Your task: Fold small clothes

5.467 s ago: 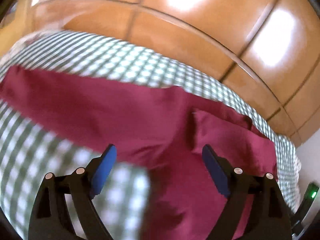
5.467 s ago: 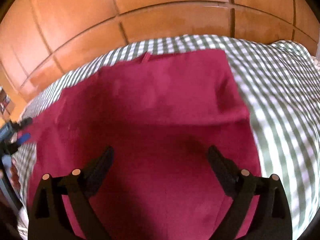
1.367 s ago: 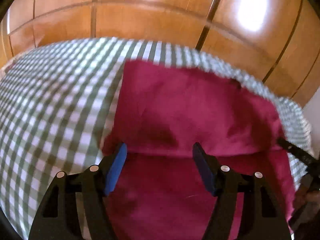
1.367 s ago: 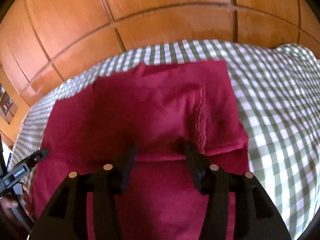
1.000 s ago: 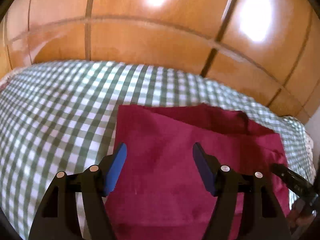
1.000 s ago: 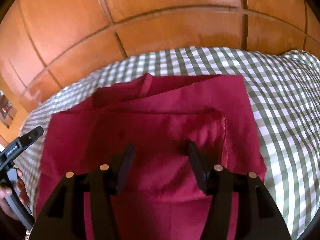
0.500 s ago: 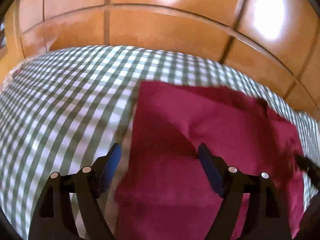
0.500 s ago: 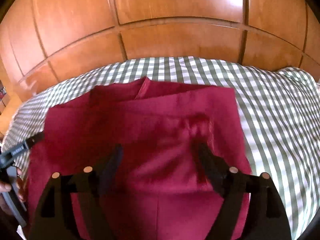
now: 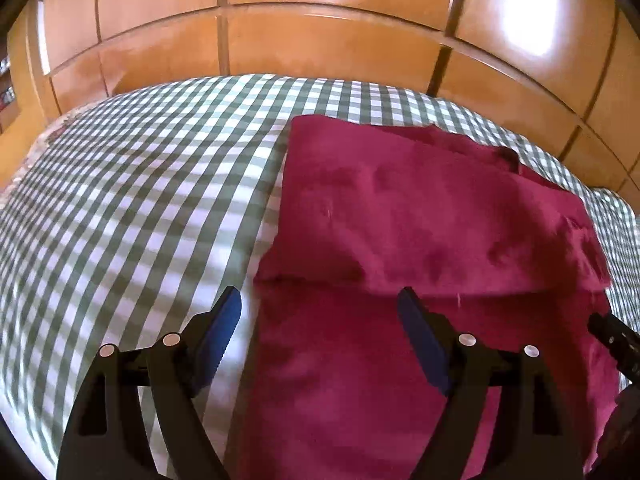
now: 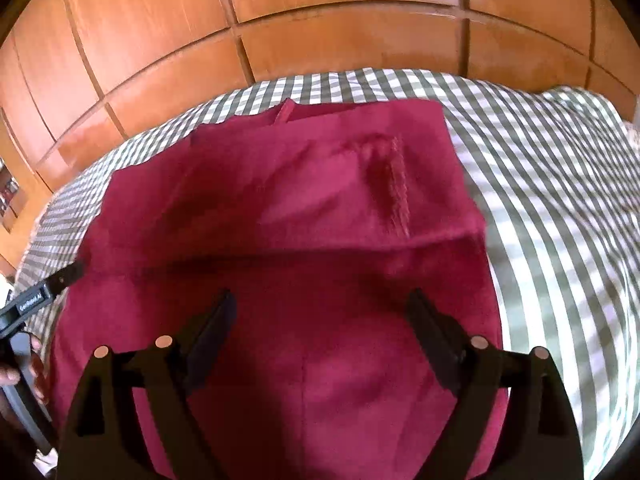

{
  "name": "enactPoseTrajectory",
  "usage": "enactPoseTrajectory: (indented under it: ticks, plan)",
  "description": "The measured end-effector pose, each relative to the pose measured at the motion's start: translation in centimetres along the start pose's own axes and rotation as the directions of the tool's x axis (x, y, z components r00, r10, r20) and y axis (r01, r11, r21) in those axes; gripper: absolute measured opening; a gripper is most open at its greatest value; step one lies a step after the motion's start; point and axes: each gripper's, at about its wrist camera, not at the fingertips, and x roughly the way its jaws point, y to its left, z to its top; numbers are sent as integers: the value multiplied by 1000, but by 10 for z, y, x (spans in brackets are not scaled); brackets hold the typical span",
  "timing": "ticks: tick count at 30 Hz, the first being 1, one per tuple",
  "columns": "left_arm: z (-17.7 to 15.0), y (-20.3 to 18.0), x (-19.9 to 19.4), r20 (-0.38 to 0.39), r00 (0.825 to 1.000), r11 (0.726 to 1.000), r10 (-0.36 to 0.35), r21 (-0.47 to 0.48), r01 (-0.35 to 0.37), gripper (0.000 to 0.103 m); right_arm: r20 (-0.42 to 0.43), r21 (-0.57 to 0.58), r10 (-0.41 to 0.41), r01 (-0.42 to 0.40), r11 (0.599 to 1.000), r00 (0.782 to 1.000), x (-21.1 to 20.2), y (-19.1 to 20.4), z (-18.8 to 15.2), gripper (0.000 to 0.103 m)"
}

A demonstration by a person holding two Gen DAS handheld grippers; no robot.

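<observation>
Two claws hang over one dark red garment (image 9: 420,216) spread on a bed with a green-and-white checked cover (image 9: 140,184), wooden panelling (image 9: 320,44) rising behind it. The garment's far part lies doubled over its near part, and the free edge of that flap runs across the cloth just ahead of both sets of fingers.

In the left wrist view the left claw (image 9: 320,312) stands wide with nothing between its blue pads; its left finger is over the checked cover, its right finger over the red cloth, straddling the garment's left border. The right claw (image 10: 320,316) is spreading its jaws at this moment, and nothing is pinched between them (only cloth lying flat underneath). A seamed hem (image 10: 396,184) shows on the upper layer near the garment's right side, and each view catches the other claw at the frame's edge.

By the look of it, one fold is laid and let go, and the task is partway along: the piece is halved but not yet compact. The next move likely calls for a fresh grasp at one side border, through both layers, so the stack carries over together without the top flap sliding or the hem curling open.
</observation>
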Motion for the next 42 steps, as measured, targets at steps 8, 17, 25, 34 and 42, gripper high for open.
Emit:
enactPoseTrajectory:
  ticks: [8, 17, 25, 34, 42]
  plan:
    - [-37, 11, -23, -13, 1000, 1000, -3, 30, 3, 79, -24, 18, -16, 17, 1000, 1000, -6, -5, -22, 89]
    - [-65, 12, -51, 11, 1000, 997, 20, 77, -20, 79, -18, 41, -16, 16, 999, 1000, -23, -17, -38, 89]
    - [-79, 10, -71, 35, 999, 994, 12, 107, -16, 79, -13, 42, -25, 26, 999, 1000, -51, -25, -58, 89]
    - [-95, 17, -87, 44, 999, 993, 19, 118, -24, 79, -4, 59, -40, 40, 997, 999, -78, -30, -70, 89]
    - [-103, 21, -91, 31, 999, 992, 15, 122, -18, 79, -57, 99, -65, 70, 993, 996, -87, -50, -94, 89]
